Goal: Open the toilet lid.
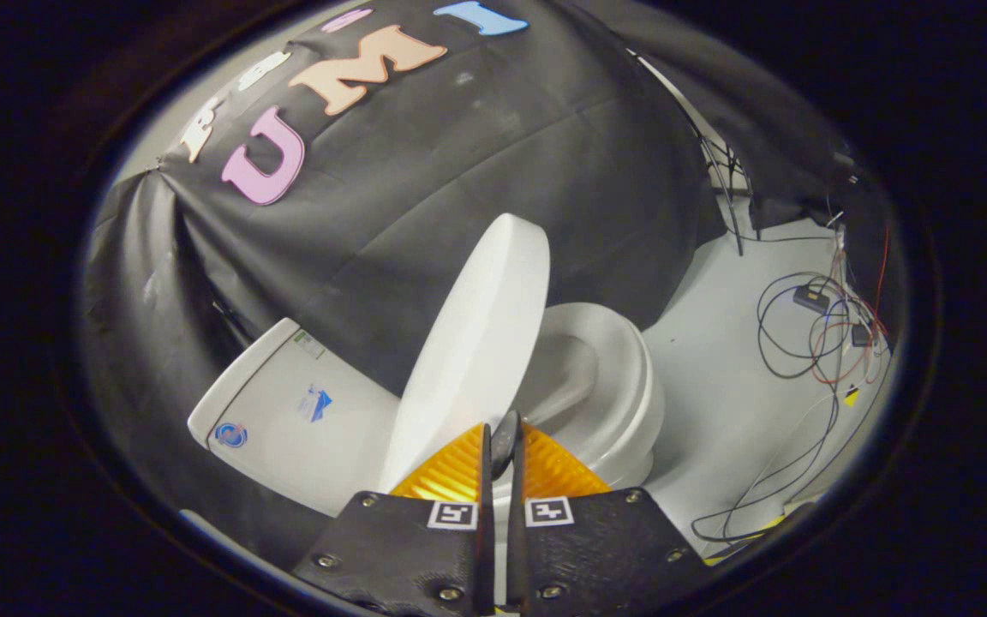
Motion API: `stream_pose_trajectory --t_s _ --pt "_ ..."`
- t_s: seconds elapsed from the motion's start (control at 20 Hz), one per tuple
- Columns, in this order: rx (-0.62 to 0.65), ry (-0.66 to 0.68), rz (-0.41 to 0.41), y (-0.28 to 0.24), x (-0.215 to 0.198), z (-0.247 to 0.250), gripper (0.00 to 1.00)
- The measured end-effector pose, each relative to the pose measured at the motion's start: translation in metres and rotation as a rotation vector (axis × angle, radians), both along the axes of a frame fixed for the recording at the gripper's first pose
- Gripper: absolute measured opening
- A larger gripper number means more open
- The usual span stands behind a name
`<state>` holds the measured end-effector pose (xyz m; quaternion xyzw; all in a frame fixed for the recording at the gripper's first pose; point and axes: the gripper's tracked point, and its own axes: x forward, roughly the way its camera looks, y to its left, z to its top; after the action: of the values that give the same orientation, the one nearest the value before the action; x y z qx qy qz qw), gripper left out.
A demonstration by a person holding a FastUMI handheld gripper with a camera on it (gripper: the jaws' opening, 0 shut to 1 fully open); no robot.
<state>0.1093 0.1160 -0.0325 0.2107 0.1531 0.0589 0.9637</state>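
The white toilet lid (476, 343) stands raised, tilted up off the seat (609, 368), and its underside faces the bowl (571, 377). My gripper (502, 450) is at the lid's near rim, fingers drawn close together with the rim pinched in the narrow gap between them. The open seat ring and bowl lie just beyond the fingers on the right. The white tank (288, 411), with small stickers on it, sits behind the lid on the left. The fingers hide the lid's hinge end.
Black cloth (459, 171) hangs behind and around the toilet. Pale floor (716, 368) spreads to the right of the bowl, with loose black and red cables (810, 343) and small boxes lying on it farther right.
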Motion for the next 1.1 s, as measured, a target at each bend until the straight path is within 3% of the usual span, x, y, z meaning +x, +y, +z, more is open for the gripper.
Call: stream_pose_trajectory --t_s 0.25,0.55,0.9,1.1 --pt "-0.066 -0.05 0.047 0.022 -0.006 0.025 0.06" --pt "-0.289 -0.098 0.06 0.044 -0.011 0.047 0.06" --pt "-0.319 -0.091 0.004 0.053 -0.018 0.056 0.06" --pt "-0.352 -0.113 0.047 0.072 -0.022 0.069 0.06"
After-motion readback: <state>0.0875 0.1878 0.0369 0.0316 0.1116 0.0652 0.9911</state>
